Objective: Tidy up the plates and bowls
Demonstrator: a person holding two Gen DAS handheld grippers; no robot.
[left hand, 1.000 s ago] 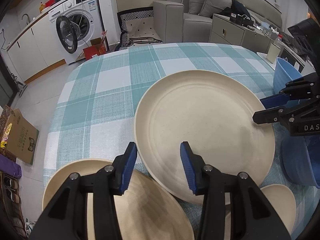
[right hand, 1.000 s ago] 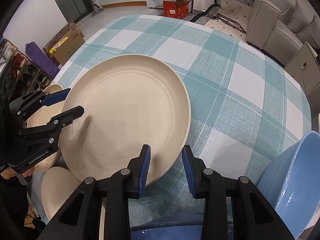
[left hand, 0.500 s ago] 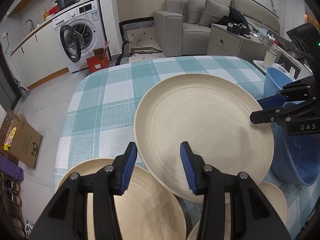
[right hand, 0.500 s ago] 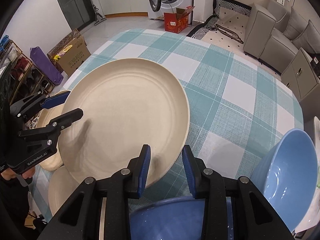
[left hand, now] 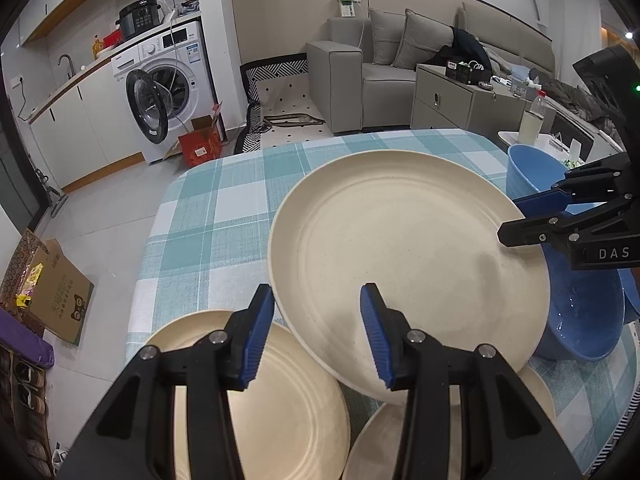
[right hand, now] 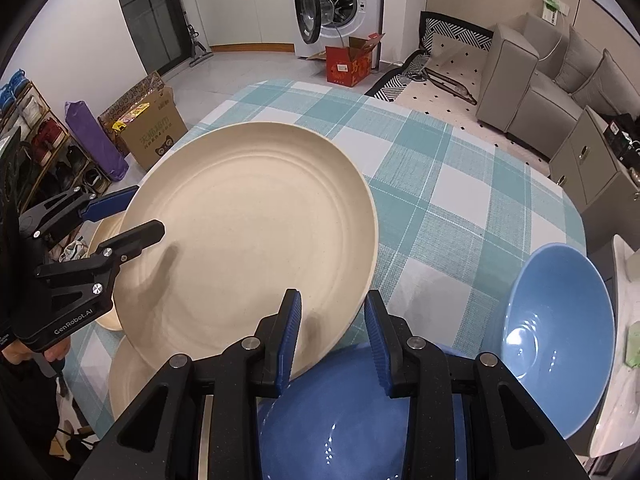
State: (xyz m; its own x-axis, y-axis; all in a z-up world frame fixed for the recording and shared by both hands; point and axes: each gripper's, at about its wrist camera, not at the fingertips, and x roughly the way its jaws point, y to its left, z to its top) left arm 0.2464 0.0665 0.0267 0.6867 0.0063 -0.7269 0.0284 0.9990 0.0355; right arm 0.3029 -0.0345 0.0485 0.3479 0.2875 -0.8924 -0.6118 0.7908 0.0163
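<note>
You are carrying the large cream plate [left hand: 404,264] clear of the checked surface [left hand: 208,236], with one hand-held gripper on each side of it. Your left hand-held gripper [left hand: 316,332] is narrowed onto the near rim, and your right hand-held gripper [right hand: 332,336] is pinched on the opposite rim. The plate hangs tilted above the other dishes. The next move calls for both hands travelling together at the same height, so the plate neither twists nor slips, then settling it squarely on a stack. I count three cream plates besides the held one: one [left hand: 280,408] below your left fingers, another [left hand: 372,448] beside it, and a third [right hand: 106,240] only partly visible. There are two blue bowls [right hand: 556,332], one [right hand: 340,420] nearest you.
</note>
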